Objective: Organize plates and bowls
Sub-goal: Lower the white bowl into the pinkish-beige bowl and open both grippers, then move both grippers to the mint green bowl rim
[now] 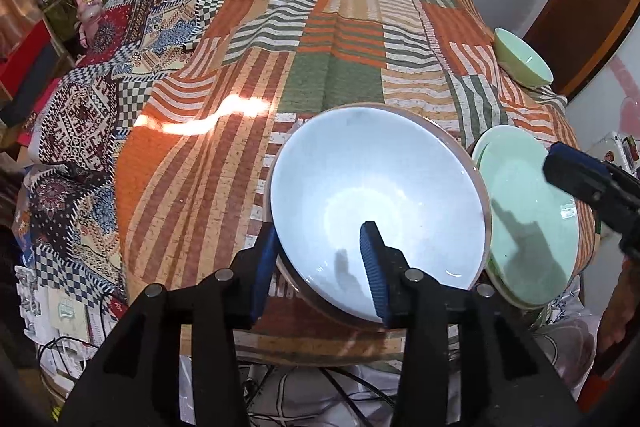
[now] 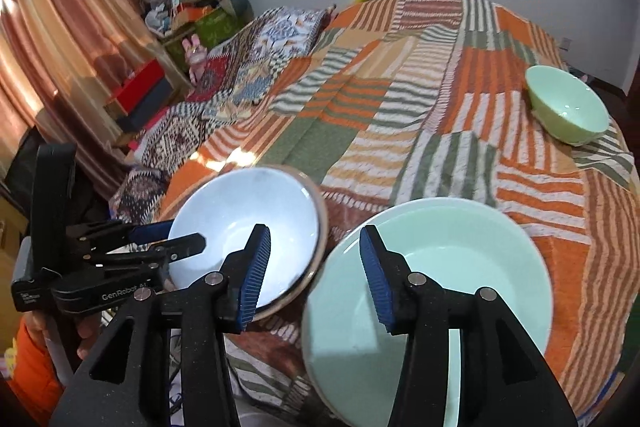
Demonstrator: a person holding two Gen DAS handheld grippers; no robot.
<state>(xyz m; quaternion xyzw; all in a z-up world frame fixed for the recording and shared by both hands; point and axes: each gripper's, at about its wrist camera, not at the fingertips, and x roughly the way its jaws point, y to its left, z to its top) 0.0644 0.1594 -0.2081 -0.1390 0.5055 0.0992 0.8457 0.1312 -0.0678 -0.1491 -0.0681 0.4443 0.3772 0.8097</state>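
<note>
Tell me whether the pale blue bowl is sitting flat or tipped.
Tipped: the pale blue bowl tilts on the bedspread, its near rim straddled by the left claw.
</note>
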